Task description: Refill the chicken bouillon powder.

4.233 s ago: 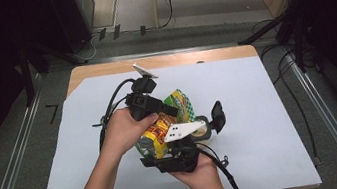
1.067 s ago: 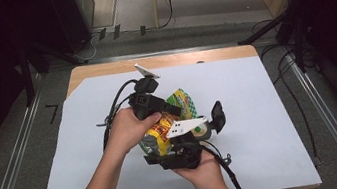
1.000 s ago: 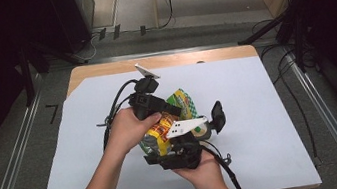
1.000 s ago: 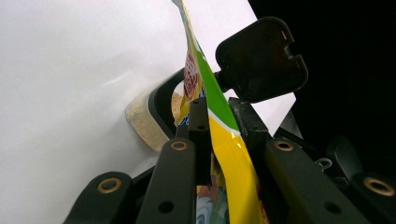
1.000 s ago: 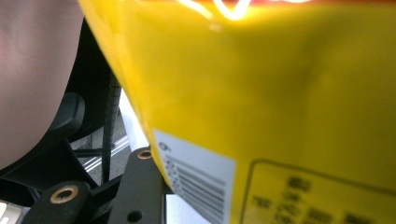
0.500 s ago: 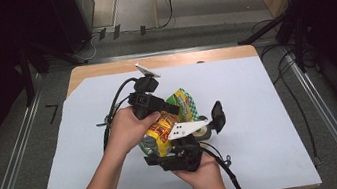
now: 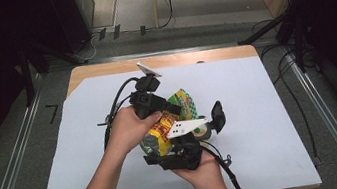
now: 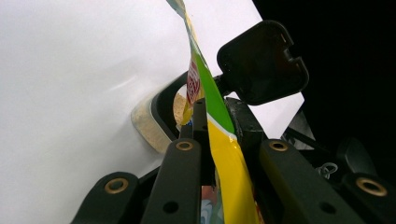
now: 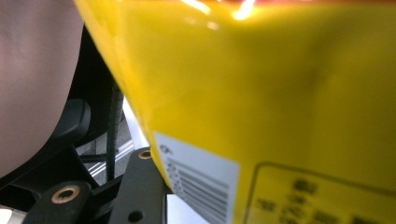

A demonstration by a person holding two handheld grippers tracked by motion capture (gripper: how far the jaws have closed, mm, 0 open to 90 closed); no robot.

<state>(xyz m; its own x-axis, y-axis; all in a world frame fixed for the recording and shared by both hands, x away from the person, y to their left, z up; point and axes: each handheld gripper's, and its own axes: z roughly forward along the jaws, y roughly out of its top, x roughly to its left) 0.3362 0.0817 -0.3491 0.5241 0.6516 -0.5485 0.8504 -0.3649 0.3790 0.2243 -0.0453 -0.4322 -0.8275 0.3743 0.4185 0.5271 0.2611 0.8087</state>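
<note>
Now, thing in hand: a snack bag (image 7: 161, 127), glossy yellow and green film with a red mark and a barcode panel on its back.
Where it is: we hold it raised between the two grippers, over the middle of the white sheet (image 7: 270, 109) that covers the table (image 7: 102, 69), on the side near us.
Left gripper (image 7: 175, 109): narrow, pinched on the thin top edge of the bag. Its jaws have just been easing open a little, yet the film is between them and looks caught.
Right gripper (image 7: 169, 147): it sits under the bag with the bag's body between its jaws. The pads are hidden by the yellow film, so we cannot tell whether they press.
Weight: we judge it light, mostly air and a small fill, so little force should carry it.
Stiffness: soft and crinkly. The body will likely dent and shift under a squeeze, while the flat sealed edge keeps its shape better.
Surface: shiny and probably slippery, so a loose pinch may let it slide out.
Fragility: what is inside may crush, and the film could tear if the two grips pull apart hard.
Where to hold: we would take the flat seam at the top or bottom, not the puffed middle.
Nearby: a tape roll (image 8: 142, 126) lies on the sheet just beyond the bag. We would keep the bag off it.
</note>
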